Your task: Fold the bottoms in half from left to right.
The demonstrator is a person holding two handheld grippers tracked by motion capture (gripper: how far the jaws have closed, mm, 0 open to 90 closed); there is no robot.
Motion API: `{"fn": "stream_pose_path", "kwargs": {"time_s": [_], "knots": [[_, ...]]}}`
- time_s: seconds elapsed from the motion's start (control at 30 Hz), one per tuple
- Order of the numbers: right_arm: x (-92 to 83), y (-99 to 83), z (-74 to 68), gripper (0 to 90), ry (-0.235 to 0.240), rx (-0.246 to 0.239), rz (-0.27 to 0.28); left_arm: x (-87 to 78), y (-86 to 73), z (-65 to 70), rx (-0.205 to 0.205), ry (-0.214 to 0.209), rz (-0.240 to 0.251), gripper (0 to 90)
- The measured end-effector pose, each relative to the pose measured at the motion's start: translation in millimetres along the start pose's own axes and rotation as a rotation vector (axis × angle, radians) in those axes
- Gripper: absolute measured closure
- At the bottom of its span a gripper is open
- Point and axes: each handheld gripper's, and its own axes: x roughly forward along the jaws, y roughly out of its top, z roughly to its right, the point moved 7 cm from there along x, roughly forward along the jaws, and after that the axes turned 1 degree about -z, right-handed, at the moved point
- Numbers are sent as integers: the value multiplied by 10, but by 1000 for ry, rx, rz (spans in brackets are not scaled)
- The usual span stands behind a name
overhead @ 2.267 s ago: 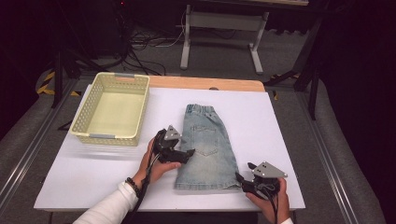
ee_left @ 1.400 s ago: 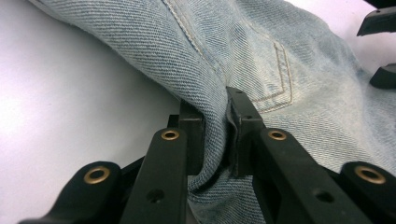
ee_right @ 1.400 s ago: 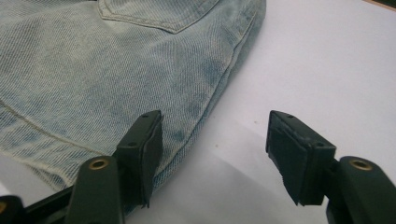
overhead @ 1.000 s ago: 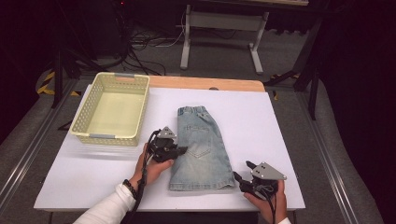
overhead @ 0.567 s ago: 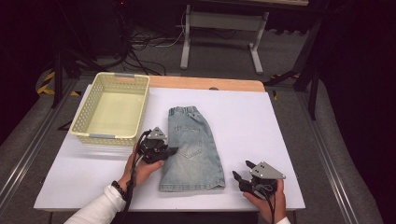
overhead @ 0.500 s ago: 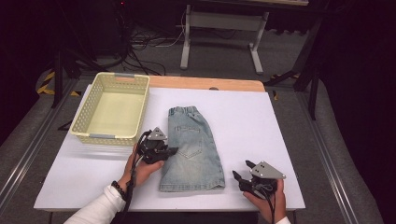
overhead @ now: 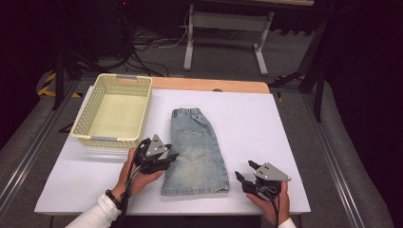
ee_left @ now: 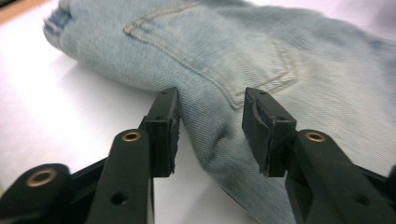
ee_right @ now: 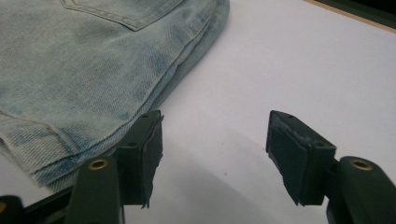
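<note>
High view: denim shorts lie flat between your left gripper and right gripper; basket lies beyond your left jaws.
Left gripper view: your jaws have just been opening, now spread; the shorts' folded edge sits between them, unpinched.
Right gripper view: your jaws spread, nothing between; hem corner just outside one jaw.
Handling: likely soft, limp, light. Take the thick side seam or waistband.

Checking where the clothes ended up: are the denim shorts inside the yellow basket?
No, the denim shorts lie flat on the white table, beside the yellow basket.
</note>
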Motion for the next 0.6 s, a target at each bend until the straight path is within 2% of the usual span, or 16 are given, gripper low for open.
{"fn": "stream_pose_path", "kwargs": {"time_s": [0.13, 0.27, 0.43, 0.5, 0.6], "knots": [[15, 23, 16, 372, 3, 5, 8, -155, -38, 40, 44, -4, 40, 504], [49, 58, 26, 372, 6, 4, 14, -242, -137, 60, 51, 13, 43, 396], [76, 81, -11, 372, 20, -5, 15, -319, -269, 72, 23, 31, 35, 263], [102, 138, -13, 372, 30, -1, 29, -341, -300, 118, 5, 9, 46, 222], [180, 243, -12, 372, 51, 6, 35, -354, -313, 231, 12, -2, 39, 192]]}}
